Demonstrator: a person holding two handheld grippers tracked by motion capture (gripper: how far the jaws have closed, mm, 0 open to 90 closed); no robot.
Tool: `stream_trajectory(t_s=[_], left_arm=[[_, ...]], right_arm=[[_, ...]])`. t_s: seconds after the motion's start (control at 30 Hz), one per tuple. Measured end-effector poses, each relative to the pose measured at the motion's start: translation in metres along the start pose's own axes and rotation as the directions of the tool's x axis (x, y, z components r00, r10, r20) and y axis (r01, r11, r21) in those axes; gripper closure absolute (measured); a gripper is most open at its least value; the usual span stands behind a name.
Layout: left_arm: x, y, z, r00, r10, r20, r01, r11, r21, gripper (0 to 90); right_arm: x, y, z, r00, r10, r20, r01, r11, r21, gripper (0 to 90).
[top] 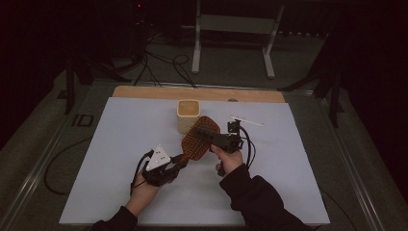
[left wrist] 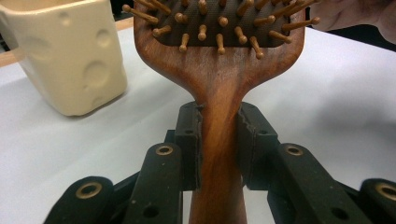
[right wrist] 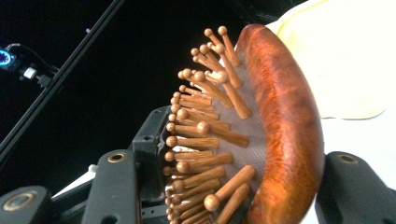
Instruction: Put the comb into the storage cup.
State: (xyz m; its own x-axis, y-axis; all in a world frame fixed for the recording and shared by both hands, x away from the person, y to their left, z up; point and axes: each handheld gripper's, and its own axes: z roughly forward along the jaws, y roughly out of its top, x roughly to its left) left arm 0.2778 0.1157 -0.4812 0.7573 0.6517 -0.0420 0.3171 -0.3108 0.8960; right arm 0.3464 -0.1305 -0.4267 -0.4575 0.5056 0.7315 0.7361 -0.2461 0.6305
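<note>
A wooden paddle hairbrush (top: 197, 139) with peg bristles is held above the white sheet, its head toward the far side. My left gripper (top: 179, 161) is shut on the brush handle (left wrist: 219, 140); both pads press its sides in the left gripper view. My right gripper (top: 208, 131) comes in from the right and is closed across the brush head (right wrist: 280, 116), one jaw against the bristles and the other against the rounded wooden back. A hand holds each gripper.
A cream cup (top: 188, 114) with round dimples stands just behind the brush, close to its head (left wrist: 70, 56). A thin white stick (top: 246, 121) lies to the right of the cup. The white sheet (top: 120, 144) covers a wooden board (top: 144, 91); cables trail behind.
</note>
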Motion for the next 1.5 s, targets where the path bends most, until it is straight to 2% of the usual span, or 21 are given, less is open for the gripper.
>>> stream_trajectory(t_s=[0.17,0.3,0.43,0.5,0.53,0.63,0.67,0.73,0.8,0.83,0.9,0.97,1.1,1.23,1.3,1.33,1.4,1.47,1.5], left_arm=[[-0.001,0.002,0.0,0.9999,0.01,-0.007,-0.01,1.0,-0.001,73.2],[-0.002,0.002,0.0,0.9998,0.014,-0.014,-0.014,0.9999,-0.008,73.1],[-0.003,0.003,0.002,0.9998,0.01,-0.017,-0.01,0.9999,-0.011,72.4],[-0.002,0.004,0.002,1.0,0.002,-0.003,-0.002,0.9999,-0.01,71.4],[-0.002,0.004,0.002,0.9999,0.002,-0.012,-0.003,1.0,-0.008,66.8],[0.0,0.006,0.001,0.9998,-0.014,-0.017,0.015,0.9998,0.014,56.2],[0.002,0.006,0.0,0.9993,-0.037,-0.006,0.037,0.9991,0.021,53.4],[0.005,0.007,-0.001,0.9991,-0.041,-0.003,0.041,0.9985,0.036,49.5],[0.007,0.006,-0.002,0.9984,-0.057,0.002,0.056,0.9973,0.047,48.5],[0.009,0.006,-0.002,0.9979,-0.064,0.007,0.064,0.9962,0.059,45.0],[0.01,0.005,-0.003,0.9982,-0.06,0.002,0.059,0.996,0.066,44.6],[0.012,0.005,-0.004,0.9974,-0.072,0.011,0.071,0.9945,0.077,42.2],[0.017,0.003,-0.006,0.9945,-0.102,0.023,0.099,0.9902,0.098,38.2],[0.022,-0.002,-0.01,0.9932,-0.113,0.029,0.108,0.9852,0.133,33.1],[0.024,-0.004,-0.013,0.9911,-0.127,0.041,0.12,0.9825,0.143,29.9],[0.025,-0.004,-0.015,0.9915,-0.124,0.04,0.117,0.9825,0.145,28.2],[0.027,-0.005,-0.02,0.9897,-0.134,0.05,0.126,0.9812,0.147,23.9],[0.029,-0.007,-0.025,0.9852,-0.14,0.1,0.124,0.9812,0.148,14.9],[0.029,-0.008,-0.027,0.9866,-0.132,0.096,0.117,0.9822,0.147,13.4]], right_arm=[[0.002,0.001,-0.002,1.0,0.003,0.001,-0.002,1.0,-0.012,48.2],[0.003,0.002,-0.004,0.9999,-0.015,-0.006,0.015,1.0,-0.01,48.8],[0.006,0.003,-0.004,0.9986,-0.053,-0.007,0.053,0.999,-0.011,50.1],[0.009,0.003,-0.004,0.9968,-0.079,-0.005,0.079,0.997,-0.018,50.6],[0.01,0.004,-0.005,0.9953,-0.096,-0.006,0.096,0.995,-0.014,50.8],[0.016,0.006,-0.005,0.9893,-0.145,0.008,0.146,0.989,-0.014,51.0],[0.018,0.007,-0.005,0.9877,-0.156,0.012,0.156,0.988,-0.019,51.0],[0.021,0.009,-0.006,0.9835,-0.18,0.021,0.18,0.983,-0.023,50.9],[0.025,0.011,-0.008,0.9766,-0.213,0.028,0.214,0.977,-0.026,51.0],[0.027,0.013,-0.008,0.9717,-0.233,0.036,0.235,0.972,-0.031,51.0],[0.032,0.014,-0.01,0.9618,-0.27,0.049,0.271,0.962,-0.035,51.0],[0.035,0.016,-0.012,0.9531,-0.297,0.057,0.299,0.953,-0.035,51.1],[0.04,0.02,-0.015,0.9431,-0.325,0.068,0.329,0.944,-0.041,51.3],[0.044,0.023,-0.017,0.9248,-0.37,0.09,0.375,0.926,-0.045,51.4],[0.045,0.025,-0.019,0.9236,-0.373,0.089,0.378,0.924,-0.052,51.3],[0.045,0.027,-0.02,0.9258,-0.368,0.085,0.373,0.926,-0.056,51.3],[0.046,0.03,-0.021,0.9237,-0.373,0.087,0.379,0.923,-0.065,51.3],[0.048,0.033,-0.023,0.9218,-0.378,0.086,0.384,0.921,-0.072,51.3],[0.048,0.034,-0.023,0.9223,-0.377,0.086,0.383,0.921,-0.075,51.3]])
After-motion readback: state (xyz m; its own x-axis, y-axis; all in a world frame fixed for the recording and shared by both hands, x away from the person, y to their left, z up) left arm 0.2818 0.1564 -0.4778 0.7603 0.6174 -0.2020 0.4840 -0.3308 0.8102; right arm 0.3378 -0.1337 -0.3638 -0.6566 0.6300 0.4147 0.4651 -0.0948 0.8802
